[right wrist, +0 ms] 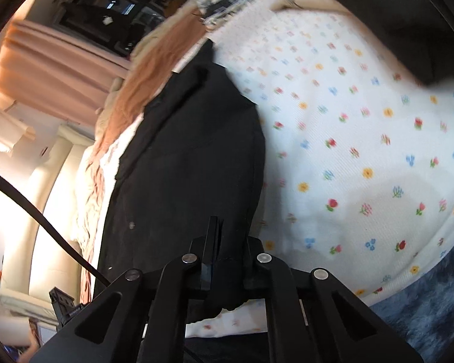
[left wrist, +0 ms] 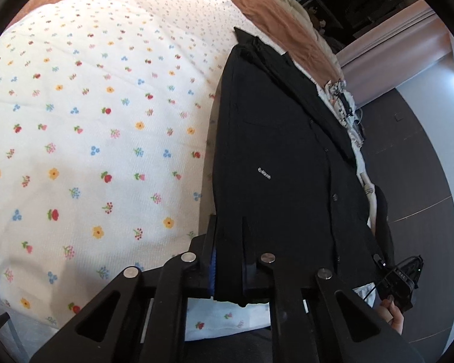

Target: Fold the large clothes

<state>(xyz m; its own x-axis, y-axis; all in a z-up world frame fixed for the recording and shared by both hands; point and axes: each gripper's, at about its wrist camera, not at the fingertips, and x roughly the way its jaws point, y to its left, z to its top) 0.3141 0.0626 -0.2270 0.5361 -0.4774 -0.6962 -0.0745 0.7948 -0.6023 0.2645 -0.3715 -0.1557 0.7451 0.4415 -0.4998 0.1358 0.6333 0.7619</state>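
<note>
A large black buttoned garment (left wrist: 275,157) with a small white logo lies lengthwise on a bed covered by a white floral sheet (left wrist: 90,121). My left gripper (left wrist: 228,233) is shut on its near edge, with black cloth pinched between the two fingers. In the right wrist view the same black garment (right wrist: 190,157) runs away from the camera, and my right gripper (right wrist: 230,242) is shut on another part of its near edge, cloth bunched between the fingers. At the lower right of the left wrist view, the other gripper (left wrist: 402,281) shows with a hand (left wrist: 393,314) on it.
An orange-brown blanket (left wrist: 275,9) and cream bedding lie along the bed's far side. Dark floor (left wrist: 414,181) borders the bed in the left wrist view. A blue-grey fuzzy rug (right wrist: 432,311), a black cable (right wrist: 39,208) and pink curtains (right wrist: 51,69) show in the right wrist view.
</note>
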